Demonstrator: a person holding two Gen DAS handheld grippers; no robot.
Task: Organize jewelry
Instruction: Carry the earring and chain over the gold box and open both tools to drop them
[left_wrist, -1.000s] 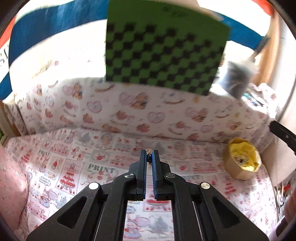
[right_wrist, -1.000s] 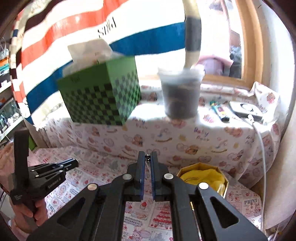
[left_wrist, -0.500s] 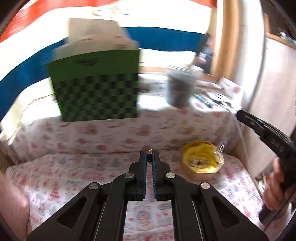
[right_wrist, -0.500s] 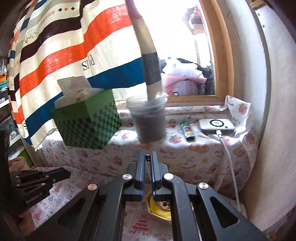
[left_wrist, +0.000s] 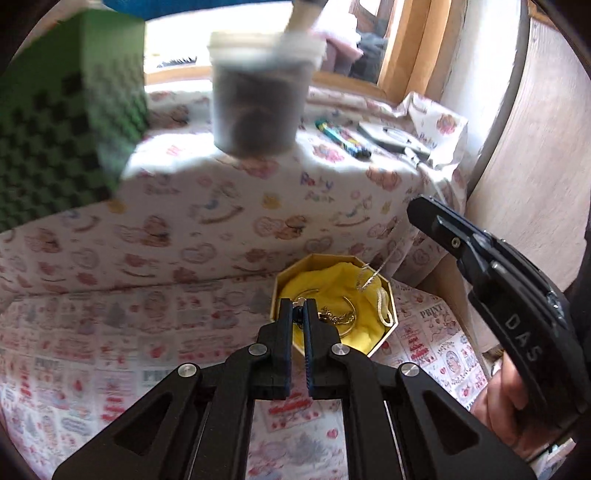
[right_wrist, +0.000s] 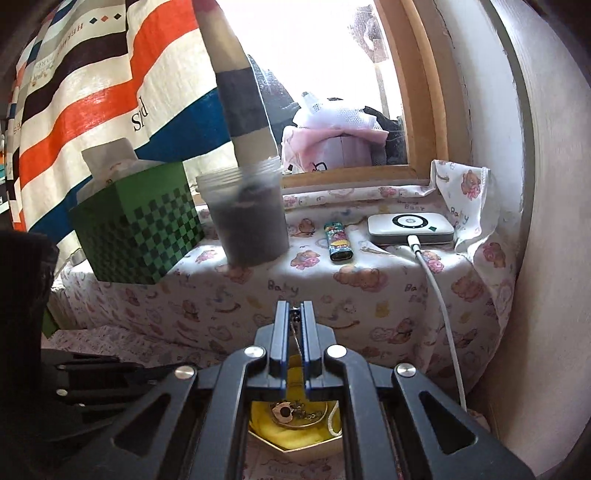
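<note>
Left gripper (left_wrist: 298, 309) had swung right, clenched on a small clasp, right gripper (right_wrist: 296, 309) pinching a thin chain (left_wrist: 371, 275) over the now-nearer yellow-lined box (left_wrist: 388, 295).

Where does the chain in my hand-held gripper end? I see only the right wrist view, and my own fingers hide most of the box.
Observer: The chain hangs from the right hand-held gripper down to the yellow cloth at the back of the box.
Operator: What does the left hand-held gripper hold?
Observer: The left hand-held gripper is shut on a small metal piece at its tips, above the box's near-left side.
Operator: What shape has the box?
Observer: It is eight-sided and open at the top.
</note>
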